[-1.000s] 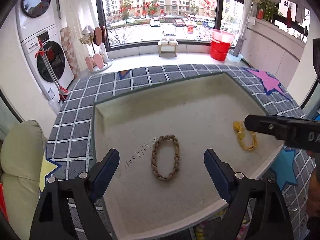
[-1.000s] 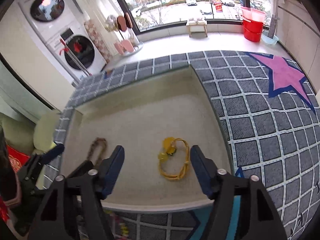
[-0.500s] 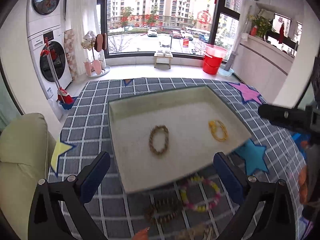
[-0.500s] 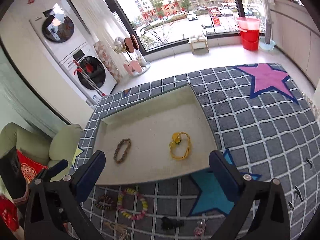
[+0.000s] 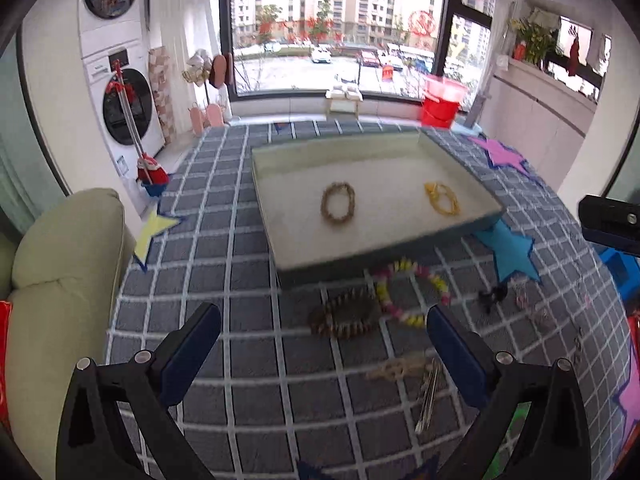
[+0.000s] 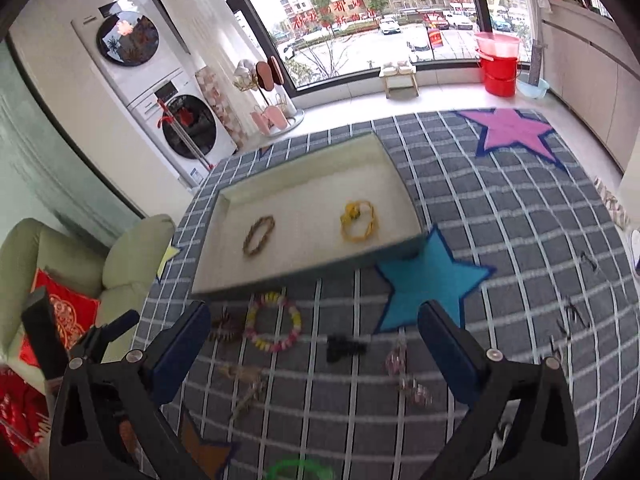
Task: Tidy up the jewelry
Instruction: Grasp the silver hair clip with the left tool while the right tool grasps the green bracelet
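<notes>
A shallow pale tray [image 5: 280,248] [image 6: 224,280] lies on the grid-patterned rug. In it rest a braided brown bracelet [image 5: 338,203] [image 6: 259,235] and a yellow bracelet [image 5: 441,198] [image 6: 359,221]. On the rug before the tray lie a pink-and-yellow bead bracelet [image 5: 408,292] [image 6: 273,327], a dark wooden bead bracelet [image 5: 346,316] [image 6: 224,330], a black clip [image 6: 345,348] and several small pieces. My left gripper [image 5: 324,352] is open above the wooden bracelet, empty. My right gripper [image 6: 314,348] is open above the loose pieces, empty.
A green armchair [image 5: 60,272] with a red cushion [image 6: 64,320] stands left of the rug. A washer stack [image 5: 120,92], a shoe rack [image 6: 268,92], a small stool [image 6: 400,76] and red buckets [image 5: 440,102] line the far side by the window.
Both grippers have pulled back from over the tray and opened wider. The bracelets stay in the tray, and the loose jewelry on the rug has come into view.
</notes>
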### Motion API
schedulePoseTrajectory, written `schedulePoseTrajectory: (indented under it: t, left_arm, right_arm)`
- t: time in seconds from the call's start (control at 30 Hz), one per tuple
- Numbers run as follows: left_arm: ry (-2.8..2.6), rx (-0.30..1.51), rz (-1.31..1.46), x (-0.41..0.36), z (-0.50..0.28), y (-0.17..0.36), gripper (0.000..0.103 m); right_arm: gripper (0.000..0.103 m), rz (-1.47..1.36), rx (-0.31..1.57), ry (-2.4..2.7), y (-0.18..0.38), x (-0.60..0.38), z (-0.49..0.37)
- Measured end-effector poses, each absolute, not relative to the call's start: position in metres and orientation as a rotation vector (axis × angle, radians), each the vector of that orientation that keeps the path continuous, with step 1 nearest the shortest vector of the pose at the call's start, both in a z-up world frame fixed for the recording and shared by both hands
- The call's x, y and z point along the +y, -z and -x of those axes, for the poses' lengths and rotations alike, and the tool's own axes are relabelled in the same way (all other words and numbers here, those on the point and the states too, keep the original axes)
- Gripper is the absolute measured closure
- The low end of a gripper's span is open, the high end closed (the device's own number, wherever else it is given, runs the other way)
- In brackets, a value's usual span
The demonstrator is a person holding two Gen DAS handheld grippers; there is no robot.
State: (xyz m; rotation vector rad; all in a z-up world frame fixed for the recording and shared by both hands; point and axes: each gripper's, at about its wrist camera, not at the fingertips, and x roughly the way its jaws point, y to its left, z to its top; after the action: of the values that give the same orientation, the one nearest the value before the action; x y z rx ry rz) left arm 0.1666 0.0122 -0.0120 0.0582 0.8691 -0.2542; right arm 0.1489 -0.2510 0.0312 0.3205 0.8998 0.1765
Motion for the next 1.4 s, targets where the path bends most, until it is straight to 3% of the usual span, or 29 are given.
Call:
schedulePoseTrajectory:
  t: [0.83, 1.0, 1.07, 1.17, 1.2, 1.27, 1.33, 1.4]
  left_arm:
    - [0.376, 0.981, -0.153, -0.031, -0.109, 0.062, 0.000]
    - [0.382, 0.974, -0.172, -0.040, -0.107, 0.064, 0.001]
    - [0.389, 0.968, -0.182, -0.043, -0.106, 0.064, 0.007]
    - [0.395, 0.979, -0.194, -0.047, -0.107, 0.066, 0.008]
    - [0.395, 0.980, -0.197, -0.048, -0.107, 0.067, 0.009]
    - [0.401, 0.987, -0.205, -0.050, -0.108, 0.069, 0.020]
    - [0.407, 0.987, -0.205, -0.051, -0.108, 0.069, 0.022]
    - [0.421, 0.978, -0.210, -0.053, -0.106, 0.068, 0.037]
  right_arm:
    - [0.000, -0.112, 1.092, -0.085, 0.050, -0.220, -0.034]
    - [0.007, -0.038, 1.093, -0.088, 0.055, -0.204, -0.032]
    - [0.011, -0.020, 1.098, -0.091, 0.058, -0.199, -0.033]
    - [0.025, -0.010, 1.115, -0.090, 0.064, -0.195, -0.035]
    - [0.025, 0.001, 1.115, -0.080, 0.065, -0.194, -0.035]
    - [0.026, 0.027, 1.112, -0.068, 0.066, -0.191, -0.035]
    - [0.027, 0.063, 1.111, -0.062, 0.068, -0.187, -0.034]
    - [0.028, 0.073, 1.107, -0.065, 0.068, -0.186, -0.033]
